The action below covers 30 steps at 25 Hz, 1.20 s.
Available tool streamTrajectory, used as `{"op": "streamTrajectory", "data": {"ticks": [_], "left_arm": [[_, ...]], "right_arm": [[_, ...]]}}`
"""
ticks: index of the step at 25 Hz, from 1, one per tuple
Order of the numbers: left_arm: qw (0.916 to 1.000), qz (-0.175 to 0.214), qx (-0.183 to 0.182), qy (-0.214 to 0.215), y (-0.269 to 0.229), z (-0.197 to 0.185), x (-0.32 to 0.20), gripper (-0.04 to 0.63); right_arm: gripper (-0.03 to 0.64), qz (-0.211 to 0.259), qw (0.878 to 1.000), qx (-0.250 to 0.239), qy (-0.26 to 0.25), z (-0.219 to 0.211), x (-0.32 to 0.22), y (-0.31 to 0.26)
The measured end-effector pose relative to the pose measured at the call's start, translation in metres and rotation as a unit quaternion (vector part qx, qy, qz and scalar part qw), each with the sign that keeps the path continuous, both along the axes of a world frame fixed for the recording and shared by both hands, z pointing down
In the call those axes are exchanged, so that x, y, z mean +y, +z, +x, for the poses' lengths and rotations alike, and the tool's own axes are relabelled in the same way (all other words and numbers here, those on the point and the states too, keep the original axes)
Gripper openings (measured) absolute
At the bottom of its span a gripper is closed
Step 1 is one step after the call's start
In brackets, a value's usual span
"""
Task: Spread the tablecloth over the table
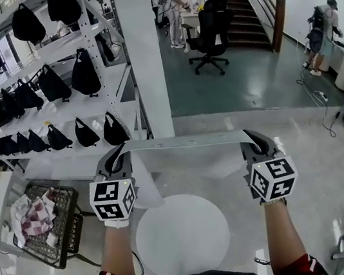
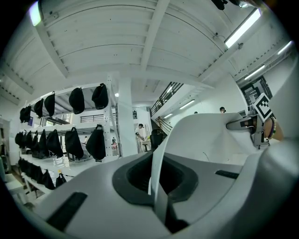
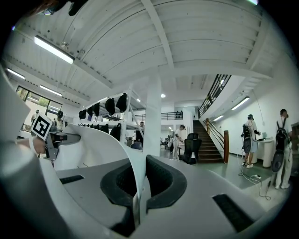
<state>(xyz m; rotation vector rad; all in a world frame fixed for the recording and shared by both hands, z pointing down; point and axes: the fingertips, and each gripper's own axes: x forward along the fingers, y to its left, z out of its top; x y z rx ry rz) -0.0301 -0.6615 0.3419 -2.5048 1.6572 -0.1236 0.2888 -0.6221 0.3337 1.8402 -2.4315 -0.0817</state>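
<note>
Both arms reach forward side by side, holding the left gripper (image 1: 118, 153) and right gripper (image 1: 251, 136) level, each clamped shut on the tablecloth (image 1: 182, 141) stretched between them.

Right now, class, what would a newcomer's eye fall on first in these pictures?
The white tablecloth, stretched taut between the left gripper and right gripper, both shut on its edge, at the head view's centre. Below it stands a round white table; rows of black bags hang on the shelves at upper left.

Two tongs (image 1: 119, 154) (image 1: 251, 137), one tablecloth (image 1: 186, 141), one round table (image 1: 182, 236), one office chair (image 1: 210, 32)
</note>
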Motion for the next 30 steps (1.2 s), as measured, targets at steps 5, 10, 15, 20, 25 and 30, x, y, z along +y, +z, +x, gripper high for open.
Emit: {"op": "streamTrajectory", "data": {"ticks": [5,10,15,20,25,30], "left_arm": [[0.9995,-0.032,0.001,0.000,0.028,-0.001,-0.005,0.018],[0.9987,-0.051,0.007,-0.004,0.047,-0.009,0.001,0.018],[0.9978,-0.066,0.008,-0.006,0.058,-0.017,0.012,0.018],[0.9972,-0.074,0.012,-0.008,0.065,-0.031,0.025,0.018],[0.9966,-0.081,0.016,-0.001,0.071,-0.039,0.036,0.018],[0.9956,-0.090,0.023,0.005,0.080,-0.046,0.049,0.018]], "right_arm": [[0.026,-0.032,0.999,0.004,-0.002,-0.002,-0.002,0.030],[0.026,-0.054,0.999,0.001,-0.007,-0.010,0.004,0.050],[0.028,-0.061,0.998,-0.003,-0.010,-0.019,0.016,0.058],[0.027,-0.066,0.998,-0.004,-0.012,-0.033,0.031,0.065],[0.028,-0.075,0.997,-0.011,-0.009,-0.042,0.047,0.073],[0.028,-0.082,0.997,-0.016,-0.007,-0.050,0.062,0.081]]}}
